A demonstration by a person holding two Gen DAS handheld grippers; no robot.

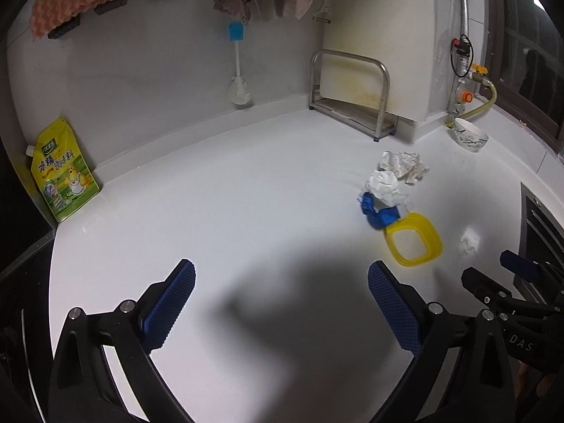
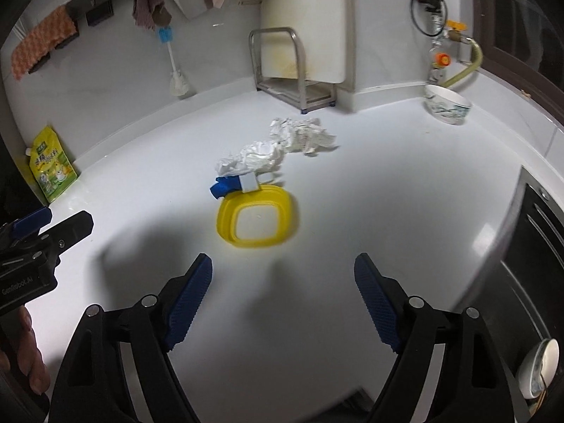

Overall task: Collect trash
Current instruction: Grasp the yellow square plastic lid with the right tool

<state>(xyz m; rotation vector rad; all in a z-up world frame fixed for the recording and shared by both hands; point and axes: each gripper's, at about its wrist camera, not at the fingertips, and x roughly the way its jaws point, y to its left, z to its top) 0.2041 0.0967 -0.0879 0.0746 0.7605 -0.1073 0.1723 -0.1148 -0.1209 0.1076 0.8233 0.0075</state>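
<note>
Trash lies on the white counter [image 1: 246, 190]: a yellow square ring lid [image 1: 413, 240] [image 2: 257, 215], a blue and white wrapper [image 1: 379, 212] [image 2: 232, 184], a crumpled white paper ball [image 1: 384, 185] [image 2: 253, 158] and a second crumpled tissue [image 1: 405, 165] [image 2: 303, 134] behind it. My left gripper [image 1: 281, 303] is open and empty, left of the pile. My right gripper [image 2: 283, 296] is open and empty, just in front of the yellow lid.
A yellow-green pouch [image 1: 61, 172] leans on the wall at left. A bottle brush [image 1: 238, 70], a steel rack [image 1: 352, 95] and a white bowl [image 1: 470, 134] stand along the back. A small white scrap [image 1: 467, 243] lies at right. A stove [image 2: 535, 246] borders the right edge.
</note>
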